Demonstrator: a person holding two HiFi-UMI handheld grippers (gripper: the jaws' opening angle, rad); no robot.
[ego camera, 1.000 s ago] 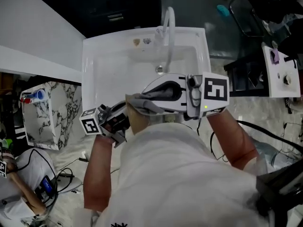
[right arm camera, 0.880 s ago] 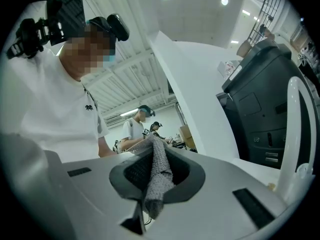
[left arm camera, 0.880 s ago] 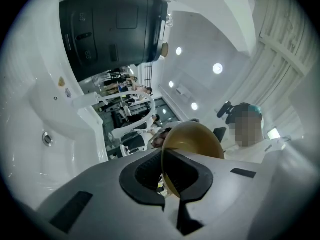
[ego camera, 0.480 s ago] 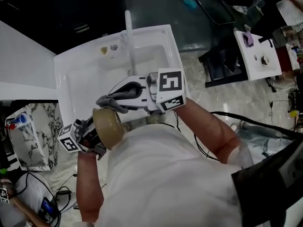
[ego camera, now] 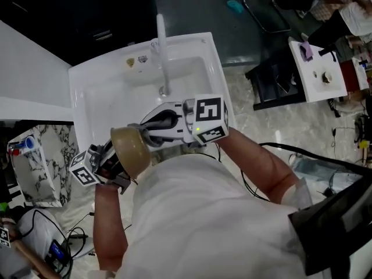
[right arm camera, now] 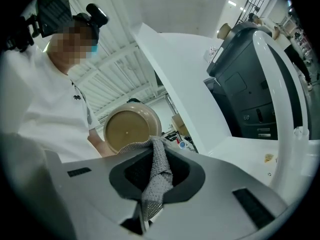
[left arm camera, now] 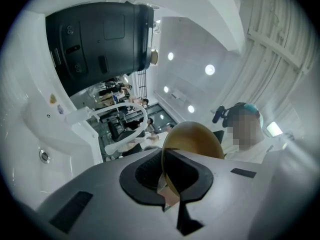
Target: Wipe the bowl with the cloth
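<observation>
The left gripper [ego camera: 114, 163] is clamping its jaws nearly together on the rim of a tan, round, glossy bowl [ego camera: 130, 150], and the left gripper view is showing that thin rim [left arm camera: 169, 176] pinched between the pads. The bowl is standing tilted on edge over the front rim of the white rectangular sink [ego camera: 86, 95], close to the person's chest, with its round face turning towards the right gripper [ego camera: 150, 131]. The right gripper is gripping a grey knitted cloth [right arm camera: 156, 180] with its jaws pressed together on it, a fold hanging out in front. The cloth's end is lying just beside the bowl's edge; whether the two are touching is not showing.
</observation>
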